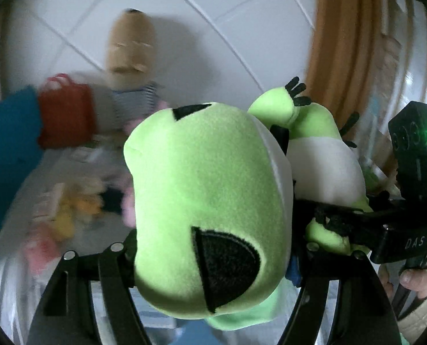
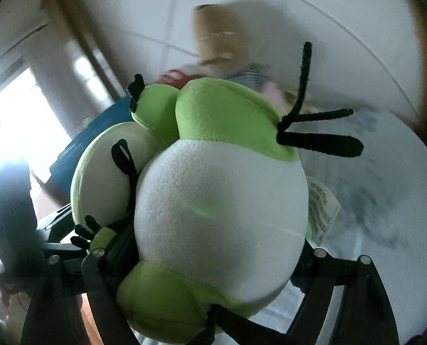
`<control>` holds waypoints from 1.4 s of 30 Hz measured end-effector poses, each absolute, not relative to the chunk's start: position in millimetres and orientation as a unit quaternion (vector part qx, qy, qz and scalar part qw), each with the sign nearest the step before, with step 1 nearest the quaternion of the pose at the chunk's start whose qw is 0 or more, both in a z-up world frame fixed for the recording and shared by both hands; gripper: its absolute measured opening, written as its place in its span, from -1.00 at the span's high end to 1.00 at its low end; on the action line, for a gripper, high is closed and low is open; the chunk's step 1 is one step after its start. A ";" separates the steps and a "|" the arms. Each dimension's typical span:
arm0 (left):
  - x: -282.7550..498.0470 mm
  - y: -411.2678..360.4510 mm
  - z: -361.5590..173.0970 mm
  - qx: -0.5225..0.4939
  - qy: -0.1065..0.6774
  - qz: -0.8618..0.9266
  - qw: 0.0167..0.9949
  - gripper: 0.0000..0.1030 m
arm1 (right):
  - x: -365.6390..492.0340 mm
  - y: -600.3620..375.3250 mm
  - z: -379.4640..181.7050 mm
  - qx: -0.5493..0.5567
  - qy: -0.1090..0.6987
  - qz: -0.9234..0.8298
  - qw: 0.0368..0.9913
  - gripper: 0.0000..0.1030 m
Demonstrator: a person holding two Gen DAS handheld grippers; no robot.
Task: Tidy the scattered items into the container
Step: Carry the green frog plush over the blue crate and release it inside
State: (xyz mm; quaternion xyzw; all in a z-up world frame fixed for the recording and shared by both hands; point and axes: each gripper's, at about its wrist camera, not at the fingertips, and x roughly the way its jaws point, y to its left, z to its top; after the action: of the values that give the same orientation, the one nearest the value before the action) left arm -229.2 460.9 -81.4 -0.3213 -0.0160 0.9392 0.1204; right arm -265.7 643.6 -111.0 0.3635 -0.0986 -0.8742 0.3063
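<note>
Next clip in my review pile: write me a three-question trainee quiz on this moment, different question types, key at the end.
1. True or false: both grippers grip the green plush.
2. Which part fills the space between the left gripper fingers? A) head B) foot C) tag
3. Fill in: in the left wrist view, the bag beside the tan doll is ____.

Key: 1 true, as the right gripper is closed on its white belly; 2 A; 3 red.

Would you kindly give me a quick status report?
Both grippers clamped on the green frog plush. Plush lifted. Brown doll beyond; nothing blocking.
</note>
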 end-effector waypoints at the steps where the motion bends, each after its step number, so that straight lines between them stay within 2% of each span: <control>1: -224.9 447.6 -76.0 -0.317 -0.019 0.942 0.107 -0.41 | -267.6 631.6 -106.6 0.361 -0.092 -0.872 0.319 -0.65; 11: -184.8 307.9 -42.1 -0.287 -0.038 0.957 0.008 -0.41 | -269.1 480.2 -74.9 0.341 -0.046 -0.842 0.416 -0.65; 20: -156.7 169.9 -19.5 -0.269 -0.032 0.962 -0.029 -0.41 | -262.3 335.5 -60.0 0.321 -0.040 -0.833 0.448 -0.66; 27: -176.2 85.1 14.3 -0.254 -0.036 0.966 -0.039 -0.41 | -270.6 253.4 -33.8 0.310 -0.026 -0.833 0.458 -0.66; 37: -205.5 -21.1 108.6 -0.206 -0.034 0.974 -0.083 -0.45 | -319.7 146.1 69.7 0.249 0.011 -0.823 0.510 -0.66; 42: -246.9 -97.5 149.1 -0.204 -0.034 0.974 -0.089 -0.45 | -360.9 68.4 110.6 0.228 0.013 -0.823 0.519 -0.66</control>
State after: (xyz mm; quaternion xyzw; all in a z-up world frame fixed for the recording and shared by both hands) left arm -246.9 -97.5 149.1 -0.2038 -0.0337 0.9744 -0.0888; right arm -360.9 68.4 110.6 0.2285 0.0125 -0.8234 0.5194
